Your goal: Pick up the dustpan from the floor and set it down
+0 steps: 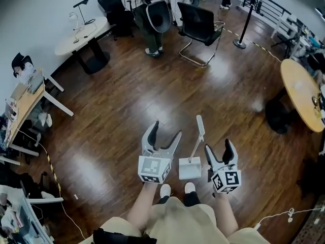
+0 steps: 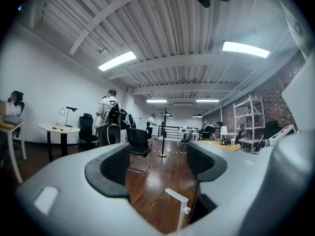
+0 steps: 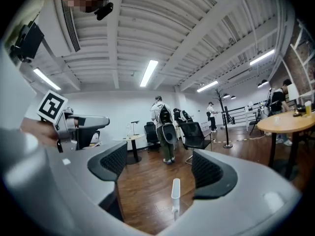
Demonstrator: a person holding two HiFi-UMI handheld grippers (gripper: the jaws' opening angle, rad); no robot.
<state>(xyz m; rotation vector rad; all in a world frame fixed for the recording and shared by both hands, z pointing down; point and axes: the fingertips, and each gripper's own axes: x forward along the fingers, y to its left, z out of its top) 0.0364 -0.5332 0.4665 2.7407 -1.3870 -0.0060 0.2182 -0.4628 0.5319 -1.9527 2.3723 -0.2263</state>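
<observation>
One dustpan on floor | left gripper jaws apart | right gripper jaws apart

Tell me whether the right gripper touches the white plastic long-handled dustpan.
Apart. Right gripper view: the dustpan handle stands between the right gripper's open jaws, floor showing either side.

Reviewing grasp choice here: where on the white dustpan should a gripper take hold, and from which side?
Probably the long handle, in its upper part. It stands up from the dustpan, whose flat, wide pan suits jaws poorly. In the right gripper view it lines up between the open jaws of the right gripper, so come from the person's side, closing across the slim handle.
</observation>
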